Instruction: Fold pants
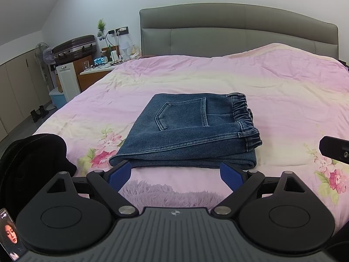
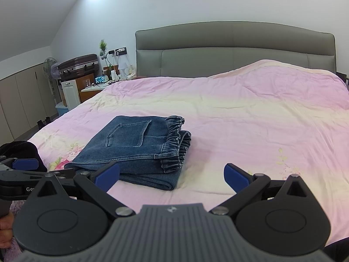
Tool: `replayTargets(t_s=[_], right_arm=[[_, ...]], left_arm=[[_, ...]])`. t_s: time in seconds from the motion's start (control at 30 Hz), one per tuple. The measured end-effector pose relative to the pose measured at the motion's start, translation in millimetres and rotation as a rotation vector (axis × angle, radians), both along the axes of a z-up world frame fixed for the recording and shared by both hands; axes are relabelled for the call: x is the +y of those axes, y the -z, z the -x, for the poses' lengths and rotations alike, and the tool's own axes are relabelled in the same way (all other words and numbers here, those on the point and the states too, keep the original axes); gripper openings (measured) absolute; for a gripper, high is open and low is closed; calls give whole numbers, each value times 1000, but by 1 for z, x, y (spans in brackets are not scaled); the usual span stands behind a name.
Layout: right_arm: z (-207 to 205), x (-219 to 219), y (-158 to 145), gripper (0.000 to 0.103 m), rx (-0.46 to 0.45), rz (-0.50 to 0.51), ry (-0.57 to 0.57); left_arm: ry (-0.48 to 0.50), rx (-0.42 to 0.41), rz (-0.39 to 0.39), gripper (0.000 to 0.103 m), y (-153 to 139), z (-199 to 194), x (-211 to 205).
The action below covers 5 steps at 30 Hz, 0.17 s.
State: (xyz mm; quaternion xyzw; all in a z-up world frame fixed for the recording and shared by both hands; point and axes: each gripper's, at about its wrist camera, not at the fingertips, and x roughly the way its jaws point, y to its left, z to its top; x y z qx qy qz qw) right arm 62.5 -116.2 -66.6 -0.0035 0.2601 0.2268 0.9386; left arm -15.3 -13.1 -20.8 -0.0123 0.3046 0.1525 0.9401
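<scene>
Blue denim pants [image 1: 187, 131] lie folded into a compact stack on the pink bedspread [image 1: 218, 76], back pocket up, elastic waistband at the right. My left gripper [image 1: 175, 173] is open and empty, just in front of the stack's near edge. In the right wrist view the pants [image 2: 135, 148] lie ahead and to the left. My right gripper [image 2: 172, 175] is open and empty, its left fingertip [image 2: 108, 175] near the stack's near edge. The left gripper [image 2: 24, 164] shows at the left edge of that view.
A black garment [image 1: 35, 152] lies at the bed's near left corner. A purple fuzzy fabric [image 1: 170, 193] sits under the left gripper. The grey headboard [image 1: 237, 30] stands at the far end. A nightstand [image 1: 96, 72], suitcase [image 1: 75, 45] and fan [image 1: 43, 53] stand left of the bed.
</scene>
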Motion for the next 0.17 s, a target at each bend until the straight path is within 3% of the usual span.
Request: replayTargets(t_s=[0.17], right_arm=[[0, -1, -1, 98, 3, -2, 0]], left_arm=[[10, 0, -1, 103, 1, -1, 4]])
